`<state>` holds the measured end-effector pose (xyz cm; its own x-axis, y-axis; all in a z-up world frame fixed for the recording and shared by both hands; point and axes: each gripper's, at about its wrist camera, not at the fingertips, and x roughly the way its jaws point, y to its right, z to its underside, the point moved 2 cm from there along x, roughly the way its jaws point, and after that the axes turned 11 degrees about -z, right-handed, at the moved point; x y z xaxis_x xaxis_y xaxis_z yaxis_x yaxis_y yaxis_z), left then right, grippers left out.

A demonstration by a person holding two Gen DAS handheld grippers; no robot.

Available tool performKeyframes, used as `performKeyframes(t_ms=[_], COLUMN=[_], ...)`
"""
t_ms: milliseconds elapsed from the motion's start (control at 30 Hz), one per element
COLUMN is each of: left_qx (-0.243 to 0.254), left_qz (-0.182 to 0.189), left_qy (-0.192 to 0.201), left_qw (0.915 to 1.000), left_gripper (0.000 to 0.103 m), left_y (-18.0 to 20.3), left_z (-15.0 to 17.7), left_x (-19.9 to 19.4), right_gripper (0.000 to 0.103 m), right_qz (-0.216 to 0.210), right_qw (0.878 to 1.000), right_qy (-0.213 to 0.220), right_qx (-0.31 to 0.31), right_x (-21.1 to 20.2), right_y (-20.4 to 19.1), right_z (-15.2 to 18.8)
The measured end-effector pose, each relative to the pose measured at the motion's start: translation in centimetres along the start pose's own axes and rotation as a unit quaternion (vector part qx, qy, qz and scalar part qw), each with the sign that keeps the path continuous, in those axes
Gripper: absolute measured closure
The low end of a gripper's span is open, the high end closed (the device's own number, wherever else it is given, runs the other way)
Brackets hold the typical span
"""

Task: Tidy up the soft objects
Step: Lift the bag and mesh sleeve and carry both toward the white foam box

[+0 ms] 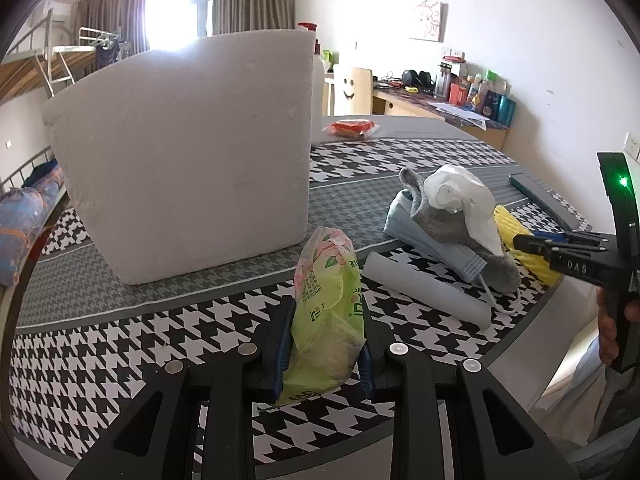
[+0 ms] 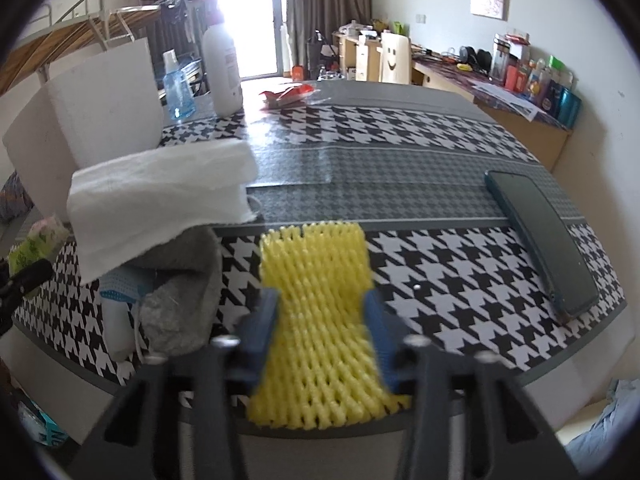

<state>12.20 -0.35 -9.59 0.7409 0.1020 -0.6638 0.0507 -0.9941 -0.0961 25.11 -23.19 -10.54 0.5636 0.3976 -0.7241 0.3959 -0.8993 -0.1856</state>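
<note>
My left gripper is shut on a green tissue pack and holds it upright in front of a white foam box. To the right lies a pile: a grey sock, a white mask, blue masks and a grey roll. My right gripper straddles a yellow foam net lying at the table's front edge; its blue fingers touch the net's sides. It also shows in the left wrist view. The pile sits left of the net.
A dark phone lies at the right on the houndstooth table. A white bottle, a blue spray bottle and a red packet stand at the back. A desk with clutter runs along the right wall.
</note>
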Motion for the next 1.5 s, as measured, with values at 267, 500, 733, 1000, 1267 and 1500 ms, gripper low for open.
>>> performKeyframes(t_ms=[267,500,733,1000,1267,1500], left_qx=[-0.002,-0.006,-0.007,-0.004,0.001,0.001], left_qz=[0.004,0.017,0.028,0.038,0.040,0.043], left_qy=[0.026,0.043,0.058,0.079,0.097,0.115], left_qw=[0.9997,0.9989,0.9979,0.9962,0.9945,0.9925], left_gripper=[0.074,0.074,0.074,0.074,0.074,0.074], left_y=[-0.3,-0.1,0.1,0.6,0.9,1.0], left_z=[-0.8,-1.9,-2.6,-4.0,-5.2,-6.0], left_x=[-1.2,-2.0,-2.7,-3.5,-4.3,-4.8], right_gripper=[0.093,0.093,0.093,0.093,0.093,0.093], right_qz=[-0.006,-0.020,-0.023,-0.034,-0.040,-0.041], right_qw=[1.000,0.999,0.998,0.994,0.991,0.989], right_qy=[0.004,0.034,0.065,0.101,0.124,0.141], right_qx=[0.005,0.002,0.002,-0.003,-0.007,-0.015], right_x=[-0.6,-2.0,-4.1,-6.2,-6.8,-7.5], right_y=[0.0,-1.0,-1.5,-2.5,-2.8,-3.1], right_z=[-0.6,-1.3,-2.1,-3.6,-4.4,-5.2])
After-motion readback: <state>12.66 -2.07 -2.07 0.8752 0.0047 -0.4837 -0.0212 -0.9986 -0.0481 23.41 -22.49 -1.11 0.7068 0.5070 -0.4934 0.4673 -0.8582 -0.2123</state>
